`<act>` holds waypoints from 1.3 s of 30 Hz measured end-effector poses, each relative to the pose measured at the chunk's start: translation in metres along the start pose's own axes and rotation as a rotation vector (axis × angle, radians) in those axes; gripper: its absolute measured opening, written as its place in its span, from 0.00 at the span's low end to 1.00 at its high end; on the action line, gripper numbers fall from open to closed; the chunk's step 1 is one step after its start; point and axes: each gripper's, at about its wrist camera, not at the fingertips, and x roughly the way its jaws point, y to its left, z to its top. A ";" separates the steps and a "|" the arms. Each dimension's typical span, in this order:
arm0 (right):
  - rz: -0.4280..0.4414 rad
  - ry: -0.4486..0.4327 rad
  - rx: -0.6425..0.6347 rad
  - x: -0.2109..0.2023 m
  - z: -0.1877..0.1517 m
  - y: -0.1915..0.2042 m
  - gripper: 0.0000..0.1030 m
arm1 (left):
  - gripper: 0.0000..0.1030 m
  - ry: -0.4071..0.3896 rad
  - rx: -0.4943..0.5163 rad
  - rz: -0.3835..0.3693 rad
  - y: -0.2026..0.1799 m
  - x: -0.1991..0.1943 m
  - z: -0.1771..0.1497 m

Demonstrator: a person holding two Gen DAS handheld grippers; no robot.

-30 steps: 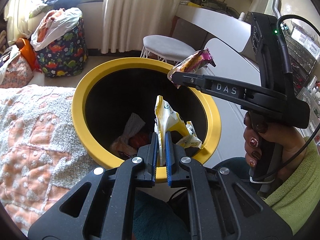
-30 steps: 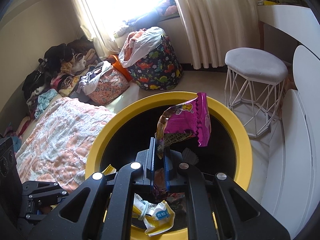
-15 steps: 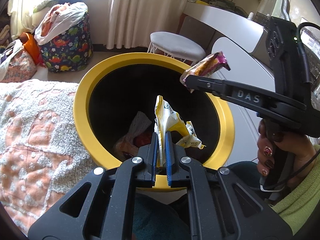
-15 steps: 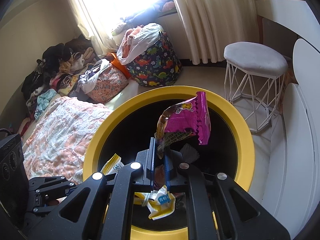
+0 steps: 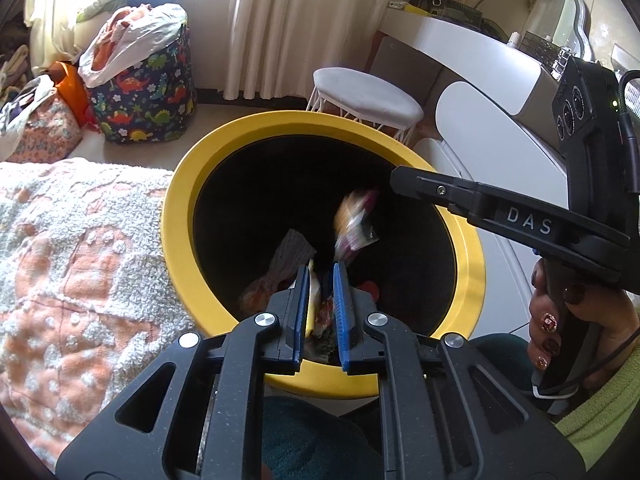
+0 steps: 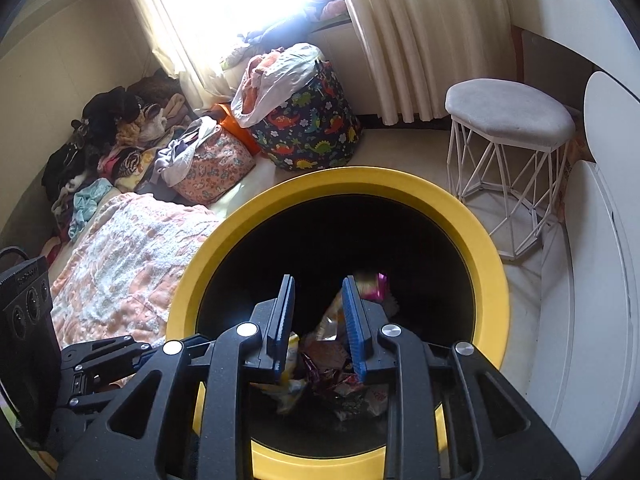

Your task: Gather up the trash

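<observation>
trash dropping into the yellow-rimmed bin, both claws parted

trash (image 6: 332, 364) lies heaped at the bottom of the black bin with the yellow rim (image 6: 224, 240), which fills the middle of both views. taking the left wrist view from left to right: a fluffy peach-and-white blanket (image 5: 80, 248) covers the bed at 9 o'clock, touching the bin's rim (image 5: 176, 184). the left claw (image 5: 321, 276) sits at 6 o'clock over the near edge of the bin, its blue pads apart with a gap between them and nothing clamped; a yellow wrapper (image 5: 313, 304) shows in the gap, below the pads inside the bin. just past it toward 1 o'clock a purple-and-orange snack bag (image 5: 354, 224) is blurred in mid-air inside the bin's mouth, free of both claws. at 3 o'clock the right claw's black finger (image 5: 440, 192) reaches over the rim, with the right hand (image 5: 560, 320) wrapped round the handle.

in the right wrist view, again left to right: the blanket (image 6: 120, 256) lies at 9 o'clock, a dinosaur-print basket (image 6: 312, 120) stuffed with clothes stands at 12 o'clock, and a grey stool on white wire legs (image 6: 508, 116) stands at 2 o'clock, beside the bin. the right claw (image 6: 316, 280) hangs at 6 o'clock above the bin, pads spread wide and holding nothing. the purple bag (image 6: 372, 284) is just past the tip of the right-hand pad, blurred.
</observation>
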 end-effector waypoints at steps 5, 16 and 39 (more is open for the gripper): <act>-0.008 -0.003 0.001 -0.002 0.000 -0.002 0.30 | 0.24 -0.017 -0.009 0.001 0.003 -0.007 0.002; -0.033 -0.018 -0.015 -0.016 0.004 0.008 0.42 | 0.63 -0.075 -0.029 0.011 0.007 -0.033 0.007; -0.068 -0.106 -0.090 -0.049 0.008 0.051 0.87 | 0.90 -0.195 -0.140 0.144 0.053 -0.103 0.004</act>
